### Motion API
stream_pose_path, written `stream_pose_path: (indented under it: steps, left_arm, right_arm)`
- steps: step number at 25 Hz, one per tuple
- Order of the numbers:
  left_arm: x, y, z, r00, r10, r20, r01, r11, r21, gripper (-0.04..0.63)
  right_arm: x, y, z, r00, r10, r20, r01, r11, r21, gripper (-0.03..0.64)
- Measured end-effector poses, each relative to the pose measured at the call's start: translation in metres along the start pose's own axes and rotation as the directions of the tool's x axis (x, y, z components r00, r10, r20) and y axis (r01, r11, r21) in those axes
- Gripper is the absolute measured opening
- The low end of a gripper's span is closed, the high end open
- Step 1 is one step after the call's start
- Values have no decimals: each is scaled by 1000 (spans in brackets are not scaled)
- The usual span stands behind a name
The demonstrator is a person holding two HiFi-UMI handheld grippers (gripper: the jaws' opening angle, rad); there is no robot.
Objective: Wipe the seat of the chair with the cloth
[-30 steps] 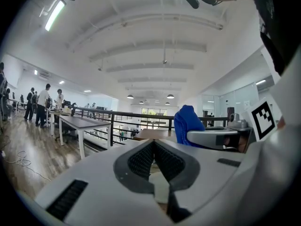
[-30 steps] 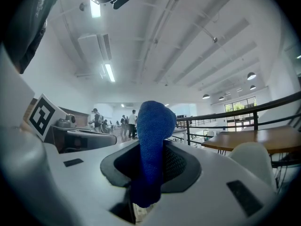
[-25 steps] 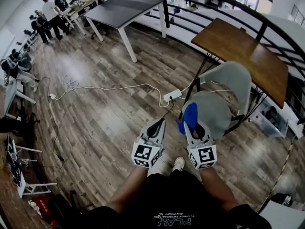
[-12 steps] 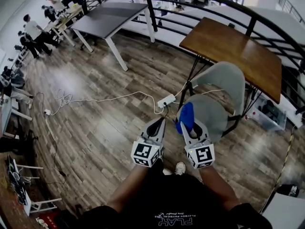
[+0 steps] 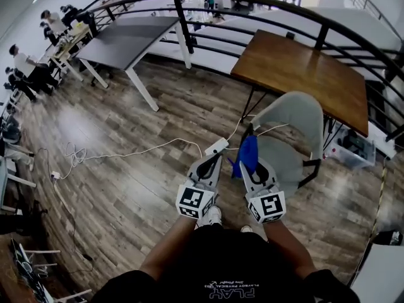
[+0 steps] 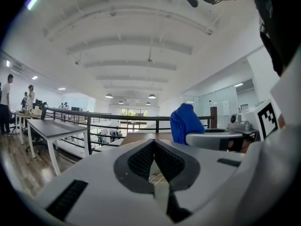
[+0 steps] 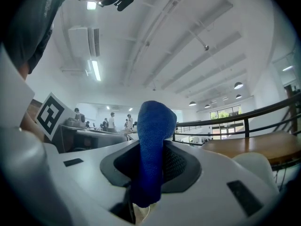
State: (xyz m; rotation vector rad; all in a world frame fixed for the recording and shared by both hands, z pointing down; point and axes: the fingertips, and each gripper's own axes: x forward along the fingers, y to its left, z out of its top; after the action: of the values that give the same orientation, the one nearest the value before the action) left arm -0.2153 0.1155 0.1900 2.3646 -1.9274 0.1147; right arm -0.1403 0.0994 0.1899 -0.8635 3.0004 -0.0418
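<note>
Since a second ago the power strip (image 5: 216, 147) has slid down the frame to just above the left gripper (image 5: 213, 160), and the brown desk (image 5: 303, 68) has drawn toward the centre. Both grippers sit at lower centre as before.

The cloth (image 7: 153, 135) is deep blue with a fine knit texture, bunched into a thick upright wad with a rounded top. The right gripper (image 5: 247, 166) has its fingers clamped on the wad's lower part. In the head view the cloth overlaps the left edge of the grey chair (image 5: 287, 150), right of centre; whether it touches the seat cannot be told.

The left gripper's fingers are together with nothing between them.

The cloth's bottom end sinks out of sight between the right fingers. Most of the chair's legs are hidden under the seat. A clear box (image 5: 351, 149) stands on the floor at the right edge; its contents cannot be made out.
</note>
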Motion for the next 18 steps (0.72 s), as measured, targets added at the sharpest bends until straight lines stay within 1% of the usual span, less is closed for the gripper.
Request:
stream_pose_path:
  steps: [4,8,14,18]
  left_arm:
    - [12,22,-2,998,-57,2,57,998,0,6]
    - [24,33,-6,992,-124,-1,124,992,-10,7]
    - [48,29,-12,978,-206,-7,206,978,-35,6]
    - [71,18,-25,966,-257,-41,255,966,-52,6]
  right_arm:
    - [22,-1,-4,998,-62,-10,62,998,-5,109]
    - [32,-4,-10,989,-142,-39,142,990,-19,109]
    - [34,-18,-20,971,-225,-84,222,974,-37,109]
    - [28,-48,-29,953,-284,-103,283,959,-28,109]
